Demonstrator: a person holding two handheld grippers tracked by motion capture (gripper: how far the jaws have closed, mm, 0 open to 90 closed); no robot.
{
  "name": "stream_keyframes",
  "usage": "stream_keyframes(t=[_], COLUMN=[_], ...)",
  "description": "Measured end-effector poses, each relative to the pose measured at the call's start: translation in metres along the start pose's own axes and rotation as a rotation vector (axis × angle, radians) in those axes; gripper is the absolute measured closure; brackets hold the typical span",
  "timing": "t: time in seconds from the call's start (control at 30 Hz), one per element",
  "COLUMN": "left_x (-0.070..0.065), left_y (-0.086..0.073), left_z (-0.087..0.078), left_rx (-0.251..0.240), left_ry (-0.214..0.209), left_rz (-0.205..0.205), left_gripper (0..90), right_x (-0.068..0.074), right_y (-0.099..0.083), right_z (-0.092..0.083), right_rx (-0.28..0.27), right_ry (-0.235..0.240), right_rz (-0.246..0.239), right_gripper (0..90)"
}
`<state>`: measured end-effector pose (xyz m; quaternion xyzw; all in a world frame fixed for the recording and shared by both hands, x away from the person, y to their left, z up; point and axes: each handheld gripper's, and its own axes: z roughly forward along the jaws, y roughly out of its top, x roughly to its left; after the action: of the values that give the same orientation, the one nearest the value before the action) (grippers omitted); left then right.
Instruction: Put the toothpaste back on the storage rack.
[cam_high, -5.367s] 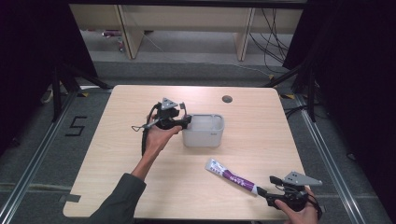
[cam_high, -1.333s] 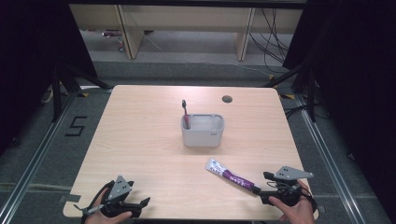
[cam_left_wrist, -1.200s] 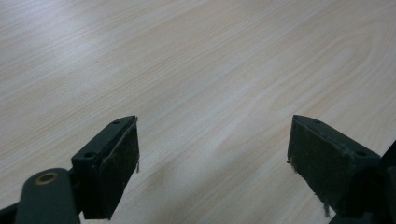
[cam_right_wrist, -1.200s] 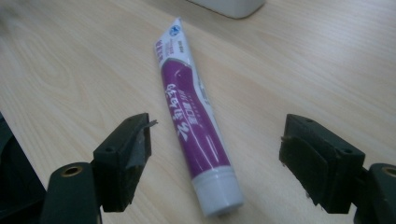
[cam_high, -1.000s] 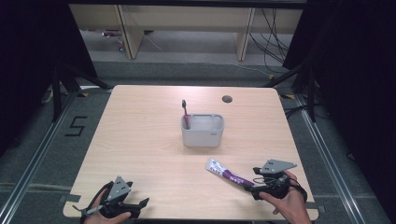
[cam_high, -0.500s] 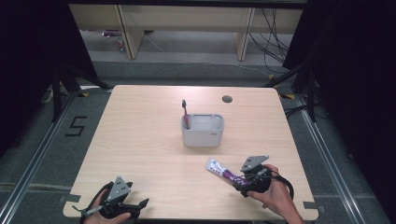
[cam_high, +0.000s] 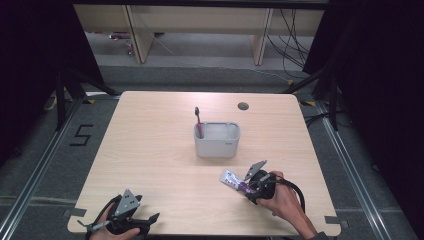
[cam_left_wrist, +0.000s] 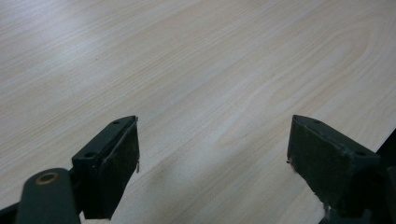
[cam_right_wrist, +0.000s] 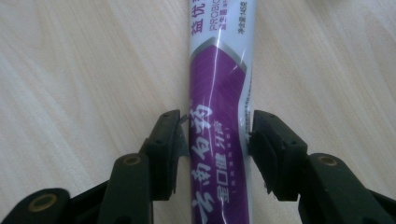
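right gripper has slid in from the lower right corner of the high view toward the middle bottom, and now sits over the near end of the toothpaste tube. its fingers have just been closing, with the tube between them. reading: this is the pick-up of the tube, grasp stage. likely destination is the grey holder at frame centre, where a toothbrush already stands upright in the left compartment (my guess, not seen).

right gripper view: purple-and-white tube runs straight up the middle of the frame, flat on the desk. fingers flank it left and right, narrowed to about the tube's width. the left one looks to be touching the tube's edge; the right one is at the edge too, a hairline gap possible. no dent in the tube wall, so i count it as bracketed, not yet firmly clamped. tube not lifted.

left gripper sits at the lower left of the high view, near the desk's front edge, unchanged from the earlier frames. left gripper view: fingers spread wide, bare wood between them, holding nothing.

the tube and the holder are apart, the tube lower and to the right.

next needs: finish the squeeze, then lift.
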<state>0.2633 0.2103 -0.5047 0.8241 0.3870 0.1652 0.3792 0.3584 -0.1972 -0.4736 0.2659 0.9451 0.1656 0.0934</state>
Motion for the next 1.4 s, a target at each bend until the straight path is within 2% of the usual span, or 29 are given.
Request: stream_keyframes(t=[0.2, 0.37, 0.47, 0.6, 0.77, 0.83, 0.87, 0.93, 1.03, 1.1, 1.13, 1.27, 1.3, 1.37, 1.4], left_x=[0.0, 0.0, -0.001, -0.001, -0.002, -0.002, -0.002, -0.002, -0.002, -0.001, -0.002, -0.002, -0.001, -0.001, -0.001], left_y=[0.0, 0.0, 0.0, -0.001, -0.001, -0.001, -0.001, -0.001, -0.001, -0.001, -0.001, -0.001, -0.001, -0.001, -0.001], left_z=[0.0, 0.001, 0.001, 0.001, 0.002, 0.001, 0.001, 0.001, 0.002, 0.002, 0.002, 0.002, 0.002, 0.002, 0.002], left_rx=[-0.002, -0.006, -0.006, -0.008, -0.014, -0.001, 0.0, 0.0, -0.006, 0.002, -0.006, -0.002, 0.004, 0.003, 0.003], left_ry=[0.0, -0.004, -0.005, -0.008, -0.01, -0.006, -0.006, -0.007, -0.011, 0.002, -0.009, -0.009, -0.01, -0.007, -0.004], left_rz=[0.005, 0.002, 0.002, 0.003, -0.005, 0.005, 0.005, 0.009, 0.004, 0.011, 0.002, 0.007, 0.011, 0.009, 0.01], left_gripper=[16.5, 16.7, 16.7, 16.8, 16.9, 16.9, 16.9, 16.9, 17.0, 17.0, 17.0, 17.0, 17.0, 17.0, 17.0], right_x=[-0.002, -0.002, -0.003, -0.003, -0.007, -0.007, -0.009, -0.012, -0.016, -0.018, -0.018, -0.02, -0.023, -0.022, -0.022], right_y=[0.005, 0.011, 0.015, 0.021, 0.024, 0.024, 0.026, 0.027, 0.028, 0.029, 0.03, 0.031, 0.031, 0.033, 0.033], right_z=[0.003, 0.005, 0.006, 0.007, 0.008, 0.008, 0.006, 0.004, 0.007, 0.008, 0.009, 0.01, 0.012, 0.011, 0.012], right_rx=[0.034, 0.089, 0.116, 0.169, 0.176, 0.179, 0.176, 0.177, 0.186, 0.19, 0.198, 0.213, 0.208, 0.231, 0.233], right_ry=[-0.005, 0.009, 0.011, 0.016, 0.025, 0.026, 0.022, 0.015, 0.025, 0.031, 0.034, 0.037, 0.047, 0.052, 0.054], right_rz=[-0.001, -0.002, -0.031, -0.043, -0.041, -0.042, -0.049, -0.043, -0.037, -0.037, -0.032, -0.035, -0.061, -0.046, -0.054], right_gripper=[55.9, 56.6, 57.0, 57.5, 59.0, 60.0, 68.1, 71.2, 72.9, 73.7, 74.0, 74.5, 74.6, 74.6, 74.6])
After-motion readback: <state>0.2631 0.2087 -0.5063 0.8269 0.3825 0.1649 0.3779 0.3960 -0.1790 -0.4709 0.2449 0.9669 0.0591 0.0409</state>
